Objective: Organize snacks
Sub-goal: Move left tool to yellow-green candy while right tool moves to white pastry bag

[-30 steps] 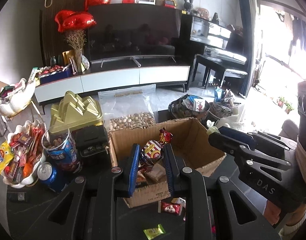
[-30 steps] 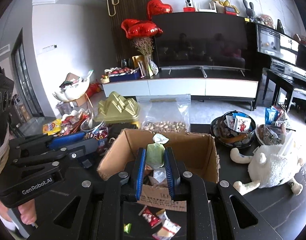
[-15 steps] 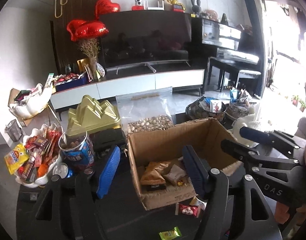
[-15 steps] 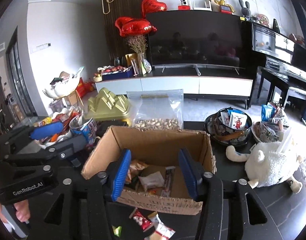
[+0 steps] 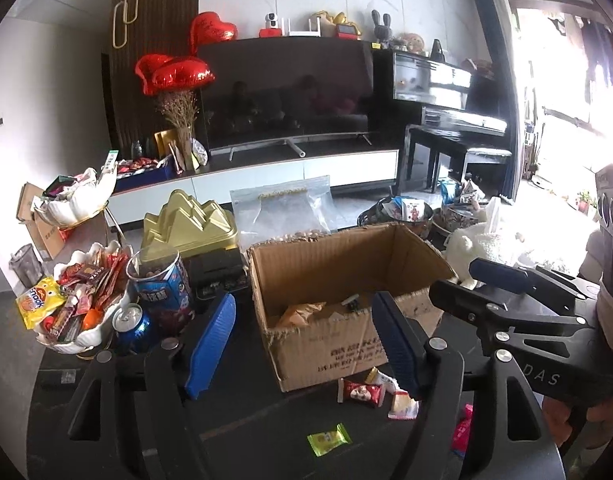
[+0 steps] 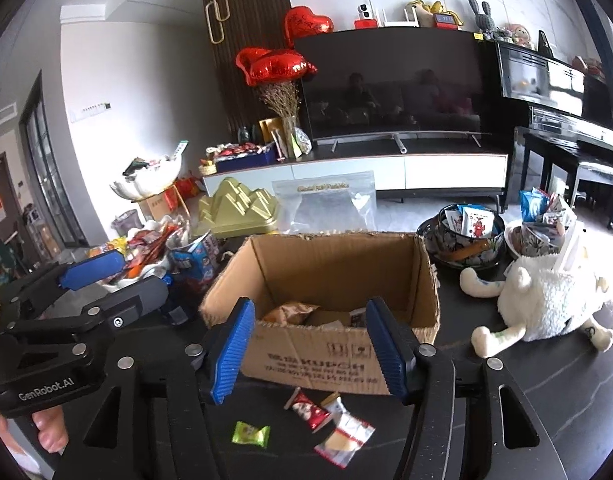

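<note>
An open cardboard box stands on the dark table with several snack packets inside. My left gripper hangs in front of its near left corner, jaws still opening, nothing between them. My right gripper faces the box's front wall, jaws opening too and empty. On the table before the box lie a red candy, a white-and-yellow packet and a green candy. Each gripper also shows in the other's view: the right gripper, the left gripper.
A white bowl full of snacks, a blue can and a blue tub stand left of the box. A gold lid and a clear bag are behind. A white plush and a dark bowl stand right.
Both grippers were shut on wrapped snacks over the box; they opened, the snacks dropped inside, and both pulled back toward me so the loose candies in front now show.
</note>
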A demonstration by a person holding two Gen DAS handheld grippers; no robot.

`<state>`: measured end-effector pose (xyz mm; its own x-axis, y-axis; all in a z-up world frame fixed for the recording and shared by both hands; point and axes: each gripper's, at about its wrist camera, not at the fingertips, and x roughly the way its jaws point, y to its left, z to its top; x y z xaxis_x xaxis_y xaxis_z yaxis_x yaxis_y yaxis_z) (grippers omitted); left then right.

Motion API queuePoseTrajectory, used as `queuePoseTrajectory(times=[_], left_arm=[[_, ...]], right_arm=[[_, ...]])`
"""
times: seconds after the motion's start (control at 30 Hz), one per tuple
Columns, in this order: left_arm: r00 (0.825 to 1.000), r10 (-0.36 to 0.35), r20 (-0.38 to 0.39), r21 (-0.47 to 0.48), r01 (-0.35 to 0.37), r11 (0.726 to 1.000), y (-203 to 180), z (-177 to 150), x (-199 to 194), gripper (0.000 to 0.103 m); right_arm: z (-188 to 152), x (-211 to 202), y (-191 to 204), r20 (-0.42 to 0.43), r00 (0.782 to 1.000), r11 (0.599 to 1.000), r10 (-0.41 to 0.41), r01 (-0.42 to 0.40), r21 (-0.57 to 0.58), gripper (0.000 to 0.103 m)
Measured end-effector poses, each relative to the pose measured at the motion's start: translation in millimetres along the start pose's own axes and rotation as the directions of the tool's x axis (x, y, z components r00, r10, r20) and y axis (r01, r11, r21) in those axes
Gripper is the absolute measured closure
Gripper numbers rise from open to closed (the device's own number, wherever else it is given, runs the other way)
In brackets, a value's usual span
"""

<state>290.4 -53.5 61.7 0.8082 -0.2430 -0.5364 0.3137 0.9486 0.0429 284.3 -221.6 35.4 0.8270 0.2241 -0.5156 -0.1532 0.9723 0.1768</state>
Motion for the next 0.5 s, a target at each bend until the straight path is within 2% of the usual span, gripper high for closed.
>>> queuePoseTrajectory(times=[0.3, 0.5], left_arm=[[0.999, -0.012, -0.039, -0.001, 0.012, 1.000, -4, -36, 1, 0.030], [0.999, 0.000, -0.053, 0.008, 0.001, 1.000, -6, -62, 5, 0.030]], right_arm=[[-31, -10, 0, 0.018, 1.000, 1.000, -0.021, 0.020, 0.010, 0.040], [-51, -4, -4, -0.014, 1.000, 0.999, -0.027, 0.027, 0.037, 0.040]])
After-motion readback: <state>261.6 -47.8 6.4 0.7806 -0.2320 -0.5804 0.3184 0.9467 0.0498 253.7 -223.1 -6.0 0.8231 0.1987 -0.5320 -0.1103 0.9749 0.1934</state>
